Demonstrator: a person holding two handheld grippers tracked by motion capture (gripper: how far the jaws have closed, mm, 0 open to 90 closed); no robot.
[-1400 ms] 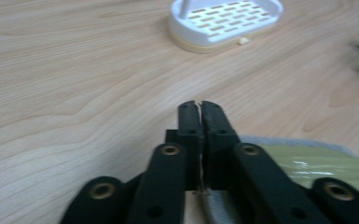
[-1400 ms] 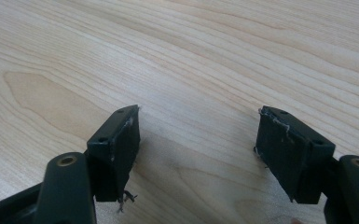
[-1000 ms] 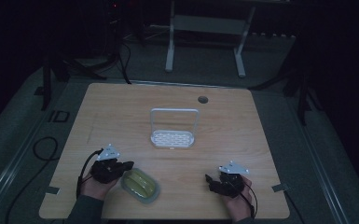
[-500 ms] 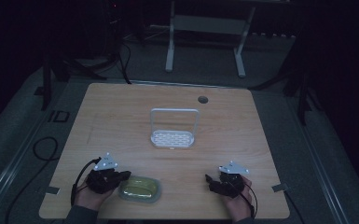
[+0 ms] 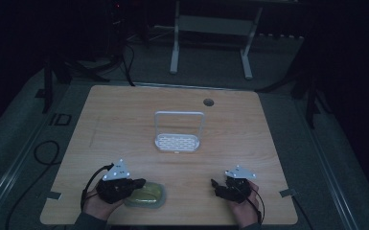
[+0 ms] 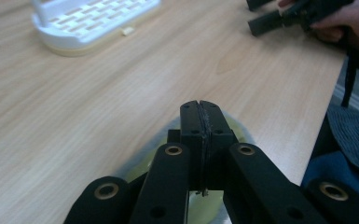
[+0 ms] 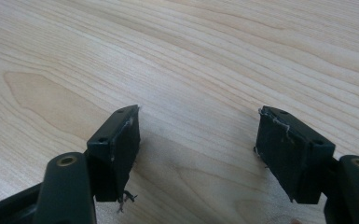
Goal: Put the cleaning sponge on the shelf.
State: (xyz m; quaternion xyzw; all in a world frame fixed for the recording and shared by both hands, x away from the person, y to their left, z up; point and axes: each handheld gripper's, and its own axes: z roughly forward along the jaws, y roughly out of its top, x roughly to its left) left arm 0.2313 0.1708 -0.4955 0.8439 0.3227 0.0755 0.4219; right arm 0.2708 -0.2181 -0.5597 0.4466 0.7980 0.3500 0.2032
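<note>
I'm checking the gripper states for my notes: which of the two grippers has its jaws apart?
The right gripper: its two jaws stand wide apart over bare wood. The left gripper has its jaws pressed together, above the yellow-green container.

A rack [image 5: 178, 139] is standing mid-desk [image 5: 124, 115], well ahead of you. A lidded container [image 5: 146, 195] is lying at the near edge, just beside your left hand-held gripper [image 5: 136, 182]. Your right hand-held gripper [image 5: 214, 183] is sitting well apart, near the right edge.
</note>
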